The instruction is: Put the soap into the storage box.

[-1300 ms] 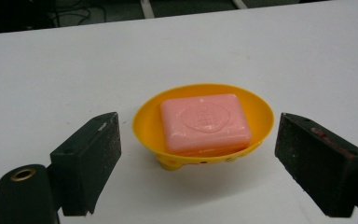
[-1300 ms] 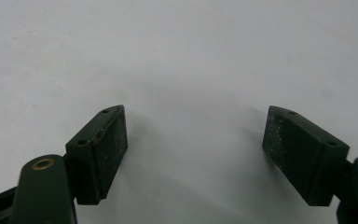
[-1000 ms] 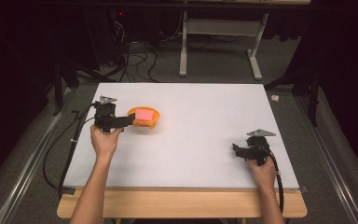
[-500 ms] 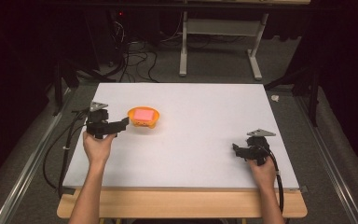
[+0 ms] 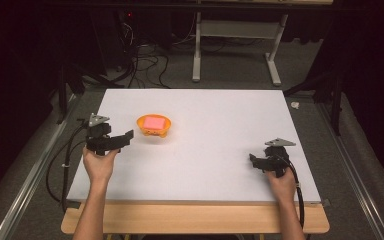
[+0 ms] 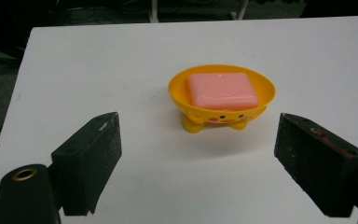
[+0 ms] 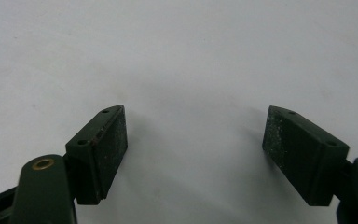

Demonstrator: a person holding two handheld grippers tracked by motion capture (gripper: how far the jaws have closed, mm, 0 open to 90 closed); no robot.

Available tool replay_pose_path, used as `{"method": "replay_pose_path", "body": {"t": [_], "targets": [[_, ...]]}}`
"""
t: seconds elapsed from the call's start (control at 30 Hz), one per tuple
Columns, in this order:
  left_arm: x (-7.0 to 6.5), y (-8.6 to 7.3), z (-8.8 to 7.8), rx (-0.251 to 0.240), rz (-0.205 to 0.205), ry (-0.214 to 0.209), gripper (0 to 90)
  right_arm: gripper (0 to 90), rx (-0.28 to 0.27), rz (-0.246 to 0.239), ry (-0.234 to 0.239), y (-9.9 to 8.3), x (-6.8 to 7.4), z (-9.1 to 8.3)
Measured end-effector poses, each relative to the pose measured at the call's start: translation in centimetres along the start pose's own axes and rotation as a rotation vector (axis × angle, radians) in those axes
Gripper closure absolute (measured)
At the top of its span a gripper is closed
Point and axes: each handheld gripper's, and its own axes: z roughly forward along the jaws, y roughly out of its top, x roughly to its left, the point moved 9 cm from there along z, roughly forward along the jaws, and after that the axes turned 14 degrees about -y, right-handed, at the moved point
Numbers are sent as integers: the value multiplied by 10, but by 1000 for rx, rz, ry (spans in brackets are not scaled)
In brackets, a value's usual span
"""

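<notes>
Not yet gripping anything. Soap (image 5: pixel 154 121) in dish (image 5: pixel 154 132), left of centre on worktop (image 5: pixel 220 145). Left gripper (image 5: pixel 128 136) near dish and facing it, jaws spread, empty. Right gripper (image 5: pixel 253 160) well apart, jaws spread. Seemingly all handling left to do.

High view: looks forward and down from above your side, taking in the whole white table (image 5: pixel 205 150) with your forearms at the bottom.
Left gripper view: sits low and close, facing along your left tongs (image 6: pixel 198 161) toward the yellow soap dish (image 6: pixel 221 100).
Right gripper view: very close, facing bare table between your right tongs (image 7: pixel 196 149).
Shared: dish (image 5: pixel 154 125) and tabletop.
</notes>
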Motion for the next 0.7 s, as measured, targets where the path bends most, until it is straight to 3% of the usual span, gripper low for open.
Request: {"method": "replay_pose_path", "body": {"t": [0.7], "targets": [[-7, -20, -11, -5, 6, -8, 157, 225, 2, -1, 0, 0, 0, 0]]}}
